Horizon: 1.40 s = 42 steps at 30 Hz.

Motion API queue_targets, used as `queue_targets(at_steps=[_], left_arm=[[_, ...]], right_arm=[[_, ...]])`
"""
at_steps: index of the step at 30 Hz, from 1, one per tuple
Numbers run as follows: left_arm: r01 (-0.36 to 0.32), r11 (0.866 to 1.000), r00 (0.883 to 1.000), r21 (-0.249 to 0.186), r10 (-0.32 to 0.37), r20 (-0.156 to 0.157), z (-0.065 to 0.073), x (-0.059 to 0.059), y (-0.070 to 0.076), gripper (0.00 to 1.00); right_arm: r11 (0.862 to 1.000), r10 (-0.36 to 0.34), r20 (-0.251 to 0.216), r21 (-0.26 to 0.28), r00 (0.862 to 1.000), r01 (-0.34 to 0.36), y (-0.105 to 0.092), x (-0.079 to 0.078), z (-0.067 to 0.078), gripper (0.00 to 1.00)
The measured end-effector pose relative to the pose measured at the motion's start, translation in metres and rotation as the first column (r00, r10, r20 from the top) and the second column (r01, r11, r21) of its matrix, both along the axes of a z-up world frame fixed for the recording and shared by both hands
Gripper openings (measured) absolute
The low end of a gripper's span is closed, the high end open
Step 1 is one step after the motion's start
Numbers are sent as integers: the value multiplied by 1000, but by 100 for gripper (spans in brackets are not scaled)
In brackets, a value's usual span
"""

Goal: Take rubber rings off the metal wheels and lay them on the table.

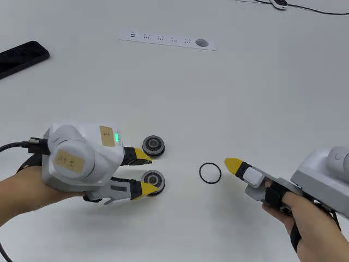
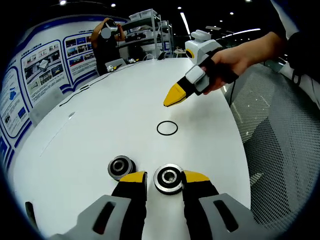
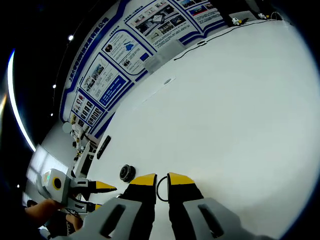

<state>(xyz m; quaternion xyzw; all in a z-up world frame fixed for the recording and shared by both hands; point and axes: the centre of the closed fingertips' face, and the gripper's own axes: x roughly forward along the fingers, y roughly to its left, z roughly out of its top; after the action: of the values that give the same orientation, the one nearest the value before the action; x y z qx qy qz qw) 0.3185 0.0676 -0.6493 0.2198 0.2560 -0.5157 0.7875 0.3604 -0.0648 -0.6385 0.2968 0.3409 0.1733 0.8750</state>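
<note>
so, on the white table [image 1: 262, 98] the left gripper [image 1: 152, 172] lies low with its jaws spread. one wheel [image 2: 168, 178] sits flat between the yellow tips. in the left gripper view it is up against the right-hand jaw with a sliver of table showing at the other, so it is not clamped. its rim looks silvery in that view. the second wheel [image 2: 121, 167] lies just outside the jaws, beside the first, and its rim looks dark.

the ring [image 1: 210, 173] lies flat on the table by itself, apart from both wheels and between the two grippers. the right gripper [image 1: 233, 165] points at it from the other side, with its tip just beside the ring and not touching it. in the left gripper view the tip sits above the ring. its jaws are drawn all but together and grasp nothing.

further back lie a power strip [image 1: 168, 40] and a phone [image 1: 22, 56].
</note>
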Motion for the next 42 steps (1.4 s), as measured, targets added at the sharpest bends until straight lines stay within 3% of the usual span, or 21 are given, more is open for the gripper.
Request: queue_targets(at_steps=[3, 11, 22, 29, 32, 36, 42], left_arm=[[-1, 1000, 1000, 10, 1, -1, -2, 1, 1, 23], [18, 1000, 1000, 12, -18, -15, -3, -3, -2, 21], [30, 999, 999, 12, -29, -25, -4, -5, -2, 16], [45, 999, 999, 27, -44, -27, -6, -5, -2, 14], [57, 998, 998, 34, -56, -21, -6, -5, -2, 14], [72, 996, 997, 47, -71, -20, -7, -5, -3, 14], [83, 995, 996, 51, -82, -18, -7, -5, -2, 13]], right_arm=[[1000, 3, 4, 15, 1000, -3, 4, 2, 2, 9], [999, 6, 17, 41, 1000, -6, 11, 5, 8, 9], [999, 10, 11, 40, 1000, -11, 14, -2, 9, 9], [997, 34, 13, 67, 999, -35, 26, -4, 13, 9], [990, 65, 11, 122, 998, -66, 40, -7, 17, 9], [964, 135, -18, 233, 991, -128, 64, -19, 19, 12], [943, 237, -38, 248, 971, -221, 90, -33, 9, 25]])
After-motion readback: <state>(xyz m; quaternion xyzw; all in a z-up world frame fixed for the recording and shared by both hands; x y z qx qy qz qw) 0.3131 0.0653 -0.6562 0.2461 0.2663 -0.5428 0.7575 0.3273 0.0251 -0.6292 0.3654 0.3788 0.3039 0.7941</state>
